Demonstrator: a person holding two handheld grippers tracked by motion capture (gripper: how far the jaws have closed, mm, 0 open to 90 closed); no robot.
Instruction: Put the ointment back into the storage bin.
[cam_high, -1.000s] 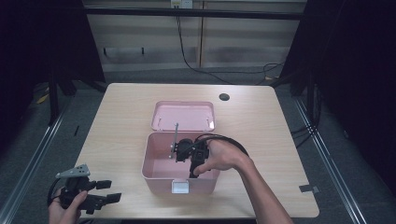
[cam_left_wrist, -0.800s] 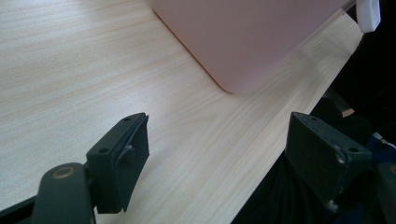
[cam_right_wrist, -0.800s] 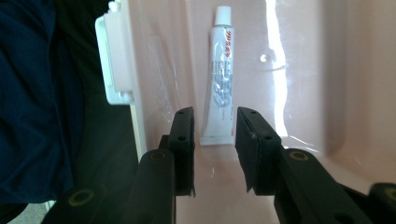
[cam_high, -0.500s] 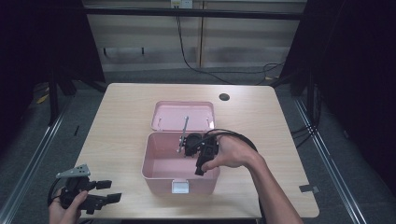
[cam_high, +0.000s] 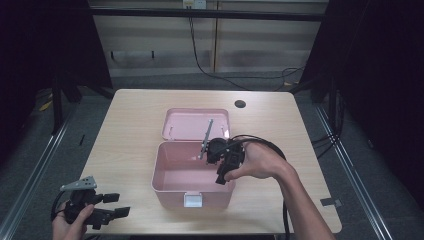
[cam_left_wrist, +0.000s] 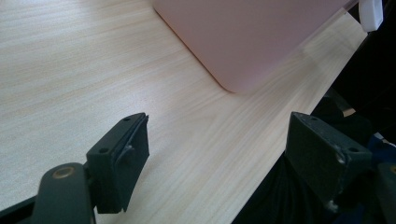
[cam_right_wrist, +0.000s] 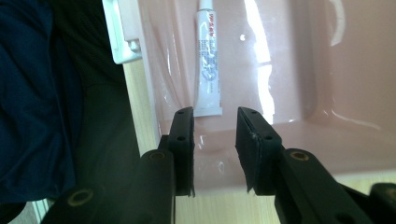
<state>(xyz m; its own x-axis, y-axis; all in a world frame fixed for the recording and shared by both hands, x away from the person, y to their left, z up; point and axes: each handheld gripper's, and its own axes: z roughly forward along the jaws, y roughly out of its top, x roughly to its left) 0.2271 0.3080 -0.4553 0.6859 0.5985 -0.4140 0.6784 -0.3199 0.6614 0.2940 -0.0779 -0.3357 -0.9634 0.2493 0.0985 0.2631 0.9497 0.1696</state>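
A: Right gripper (cam_high: 226, 159), black two-jaw tool in the person's right hand (cam_high: 257, 162), hangs over the open pink plastic box (cam_high: 172, 187). It sits at the box's 2 o'clock corner, by the far wall.

B: Jaws?

A: Narrow gap with nothing between the pads. In the right gripper view the two black fingers (cam_right_wrist: 183, 135) stand close together and parallel. Floor of the box shows through the gap.

B: Where's the tube?

A: White squeeze tube with grey print (cam_right_wrist: 208, 60) lies flat on the pink floor inside the box. In the right gripper view it runs toward 12 o'clock from the jaws, its crimped end nearest them, just beyond the left fingertip. Not touched. Can't pick it out in the high view.

B: Lid?

A: Pink lid (cam_high: 190, 124) lies open and flat on the light wood-grain table (cam_high: 125, 130), at 12 o'clock from the box and touching its far edge. White latch (cam_high: 193, 200) is on the box's near wall, at 6 o'clock.

B: Thin grey bar over the lid?

A: It rises from the right gripper, slanting toward 12 o'clock. Can't tell what it is.

B: Left side?

A: Left gripper (cam_high: 112, 212) is in the left hand (cam_high: 70, 225) at the table's near edge, at 8 o'clock from the box and well apart from it. Jaws spread wide and empty, pads (cam_left_wrist: 126, 158) hovering over bare table. A rounded box corner sits ahead of them in the left gripper view.
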